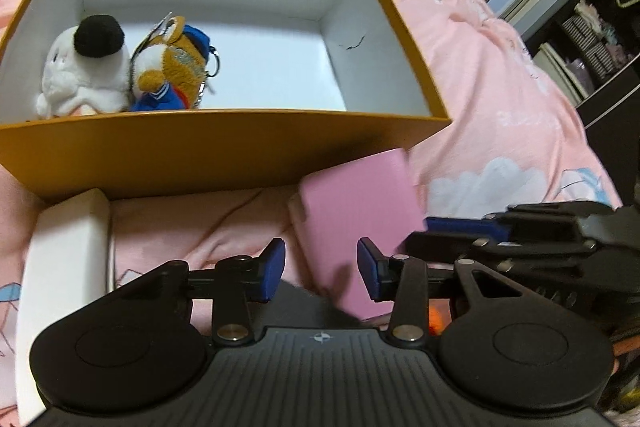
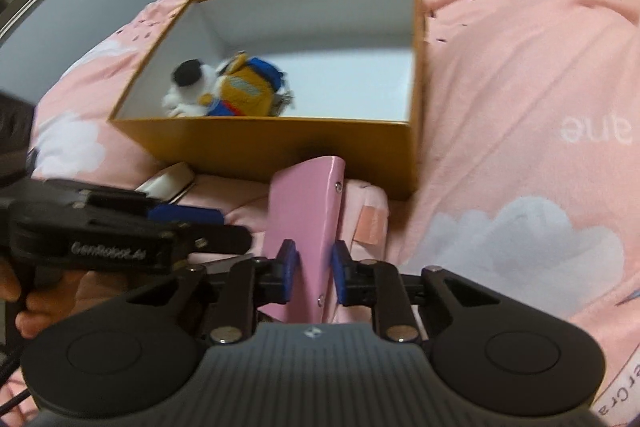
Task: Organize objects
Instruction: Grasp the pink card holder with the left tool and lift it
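right hand-held gripper (image 2: 313,277) points down at a slant, its blue pads (image 2: 289,273) squeezed in tight on a pink case (image 2: 304,223) that stands on edge between them. left hand-held gripper (image 1: 321,269) is tilted down too, jaws about halfway apart, nothing pinched. in the right wrist view a bare hand (image 2: 48,301) wraps the left one's grip, and the two sit right beside each other.

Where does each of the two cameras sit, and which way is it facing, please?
Left wrist: on the left hand-held gripper, looking down past its open jaws at the orange box; the right hand-held gripper shows at right.
Right wrist: on the right hand-held gripper, shut on the pink case; the left one and a hand show at left.
Shared: box, plush toys, pink case, pink bedspread.
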